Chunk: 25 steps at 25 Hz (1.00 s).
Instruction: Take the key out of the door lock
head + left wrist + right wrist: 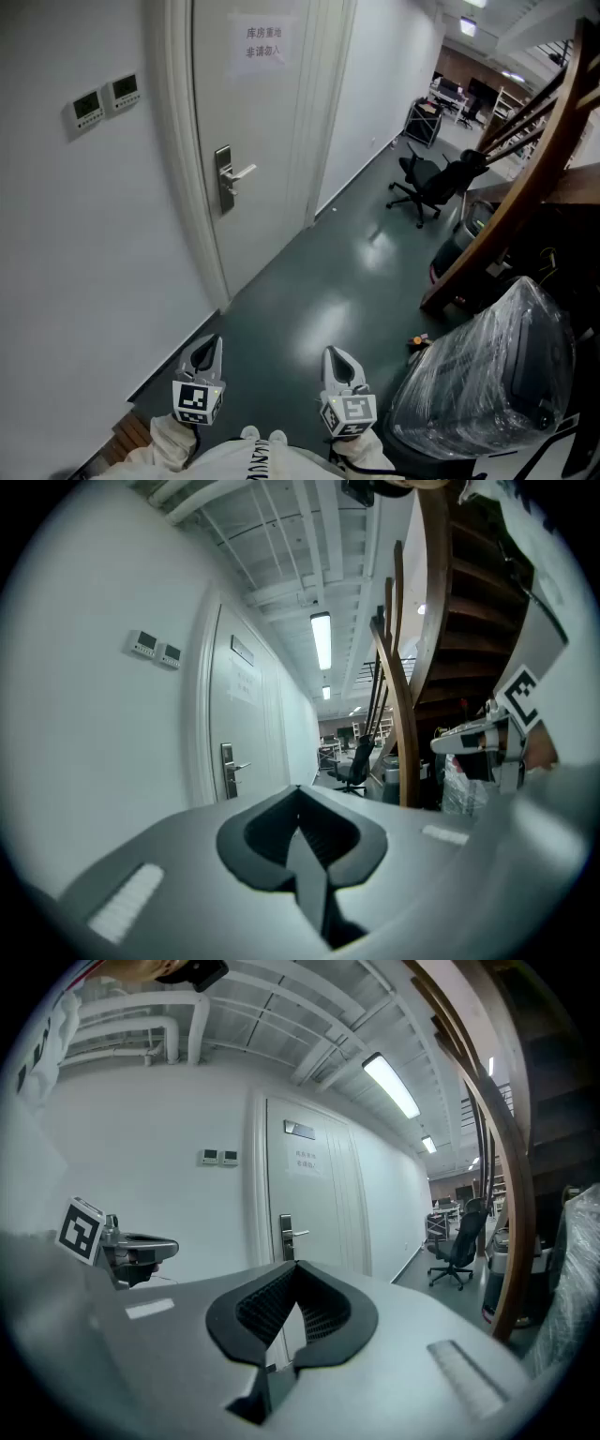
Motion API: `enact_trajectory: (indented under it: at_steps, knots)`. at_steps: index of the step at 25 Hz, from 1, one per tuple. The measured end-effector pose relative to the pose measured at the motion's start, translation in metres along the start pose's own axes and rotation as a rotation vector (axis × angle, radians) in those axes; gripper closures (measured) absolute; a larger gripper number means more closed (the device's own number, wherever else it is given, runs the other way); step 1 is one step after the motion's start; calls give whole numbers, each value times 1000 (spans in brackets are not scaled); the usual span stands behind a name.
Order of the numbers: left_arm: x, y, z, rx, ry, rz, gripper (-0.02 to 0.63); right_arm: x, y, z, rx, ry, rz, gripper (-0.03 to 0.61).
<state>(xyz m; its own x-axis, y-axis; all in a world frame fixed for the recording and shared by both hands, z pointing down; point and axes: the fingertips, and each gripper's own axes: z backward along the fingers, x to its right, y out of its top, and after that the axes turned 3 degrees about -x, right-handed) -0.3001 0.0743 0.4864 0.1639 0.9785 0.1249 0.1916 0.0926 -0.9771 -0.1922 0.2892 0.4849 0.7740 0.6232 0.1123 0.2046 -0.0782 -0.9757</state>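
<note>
Well, both the left gripper (211,343) and the right gripper (337,356) are closed and empty, and the door lock (223,178) is far ahead, nearer the left one.

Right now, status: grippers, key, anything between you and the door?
Shut and empty, held low: left gripper, right gripper. Far ahead, untouched: door lock; key too small to make out. Nothing on the floor between.
</note>
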Motion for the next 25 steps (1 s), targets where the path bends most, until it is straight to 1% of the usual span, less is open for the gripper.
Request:
enact_trajectory:
  at_steps: [6,11,15,19,25]
  knots:
    - [14,2,-9,-4,-3,18,614,18,1,6,5,-5,-10,578]
    - [26,5,-15,6,1,16,615,30,-4,6,3,1,-18,578]
    - [29,6,-16,6,16,15,614,32,-3,5,13,23,-33,578]
    - [33,6,-14,4,18,7,614,37,-4,6,18,24,-56,577]
    - [29,5,-25,5,12,15,615,38,-7,0,9,24,-57,577]
